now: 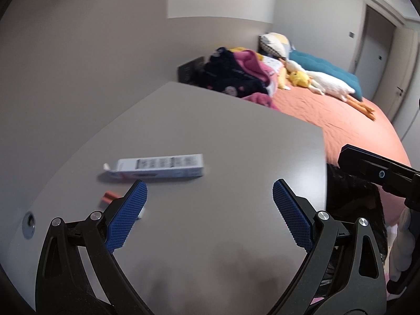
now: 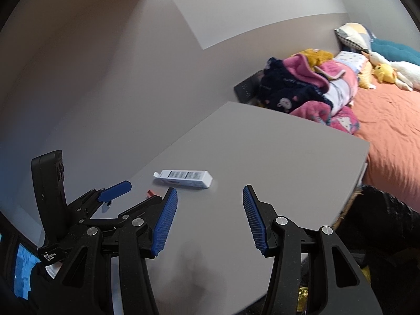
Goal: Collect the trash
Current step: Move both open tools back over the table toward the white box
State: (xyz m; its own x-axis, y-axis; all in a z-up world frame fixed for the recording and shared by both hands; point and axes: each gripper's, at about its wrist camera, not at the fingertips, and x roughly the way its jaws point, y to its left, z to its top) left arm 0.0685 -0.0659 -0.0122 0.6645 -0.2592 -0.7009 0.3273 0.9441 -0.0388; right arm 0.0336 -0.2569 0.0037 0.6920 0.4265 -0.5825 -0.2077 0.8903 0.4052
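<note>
A long white carton point(image 1: 160, 168) lies flat on the grey table point(image 1: 223, 131), one end flap open. A small orange scrap point(image 1: 109, 198) lies left of it, and a tiny white bit point(image 1: 141, 214) shows by the left finger. My left gripper point(image 1: 210, 191) hovers open just short of the carton with nothing between its fingers. In the right wrist view the carton point(image 2: 183, 178) and orange scrap point(image 2: 150, 192) sit just beyond my right gripper point(image 2: 210, 194), which is open and empty. The left gripper's blue finger point(image 2: 115, 190) shows at the left there.
A black bag point(image 2: 380, 210) hangs at the table's right edge. Behind is a bed with an orange sheet point(image 1: 341, 120), a pile of blankets point(image 2: 309, 89) and plush toys point(image 1: 315, 78). A metal grommet point(image 1: 29, 224) sits in the tabletop. A grey wall borders the table's left.
</note>
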